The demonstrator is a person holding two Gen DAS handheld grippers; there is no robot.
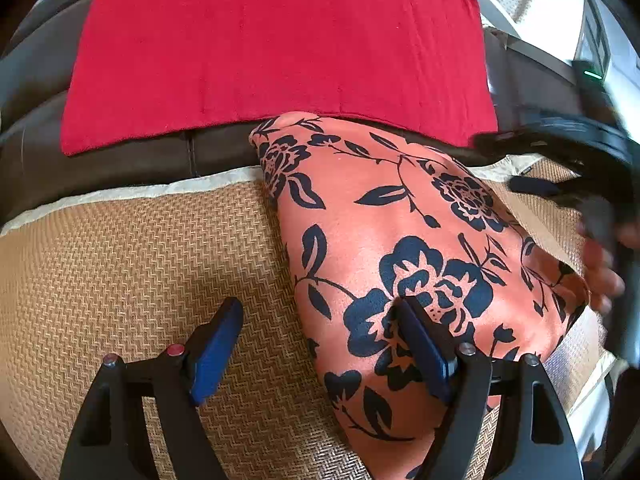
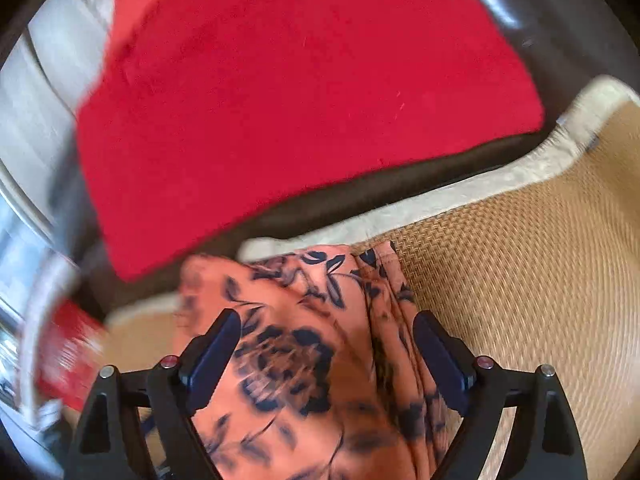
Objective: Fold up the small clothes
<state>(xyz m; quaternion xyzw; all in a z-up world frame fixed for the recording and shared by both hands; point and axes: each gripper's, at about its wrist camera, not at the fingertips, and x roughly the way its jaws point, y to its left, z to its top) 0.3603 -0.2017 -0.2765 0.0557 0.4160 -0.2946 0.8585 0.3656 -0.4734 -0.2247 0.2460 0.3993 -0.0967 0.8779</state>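
Observation:
An orange garment with a dark blue flower print [image 1: 384,240] lies folded in a long strip on a woven straw mat [image 1: 120,248]. My left gripper [image 1: 320,320] is open; its right finger rests on the garment's near part, its left finger over bare mat. The right gripper shows blurred at the right edge of the left wrist view [image 1: 580,168]. In the right wrist view my right gripper [image 2: 328,336] is open, its fingers on either side of the garment [image 2: 296,364], whose folded edge runs by the right finger.
A red cloth [image 1: 272,48] lies over a dark brown leather cushion [image 1: 120,152] behind the mat, also in the right wrist view [image 2: 288,92]. The mat has a pale cloth border [image 1: 132,194]. A red object [image 2: 68,356] sits blurred at left.

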